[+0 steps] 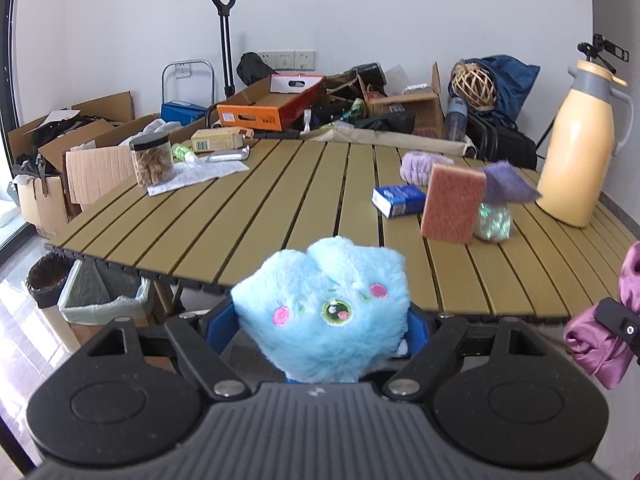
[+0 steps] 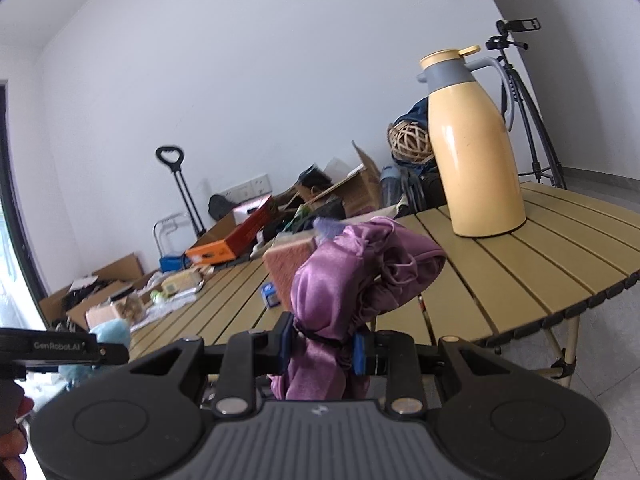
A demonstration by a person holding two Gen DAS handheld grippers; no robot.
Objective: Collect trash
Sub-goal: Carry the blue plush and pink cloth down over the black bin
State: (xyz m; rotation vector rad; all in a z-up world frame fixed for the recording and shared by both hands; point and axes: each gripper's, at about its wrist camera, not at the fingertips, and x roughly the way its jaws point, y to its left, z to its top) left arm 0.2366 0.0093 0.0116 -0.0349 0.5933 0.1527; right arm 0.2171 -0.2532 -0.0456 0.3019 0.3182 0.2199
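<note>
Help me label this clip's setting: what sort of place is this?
Probably a spare room used for storage and recording. A folding slatted table stands by open cardboard boxes heaped along the wall, a camera tripod is in the corner, and lined bins sit underneath.

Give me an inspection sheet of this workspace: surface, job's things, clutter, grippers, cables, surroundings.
Surface: slatted table, partly covered.
Job's things: blue plush toy and purple satin cloth, both held; lined bin on the floor beside the table.
Clutter: snack jar, blue carton, pink sponge, yellow thermos.
Grippers: left gripper shut on the plush; right gripper shut on the cloth.
Cables: nothing seen.
Surroundings: cardboard boxes, orange box, tripod, white wall.
</note>
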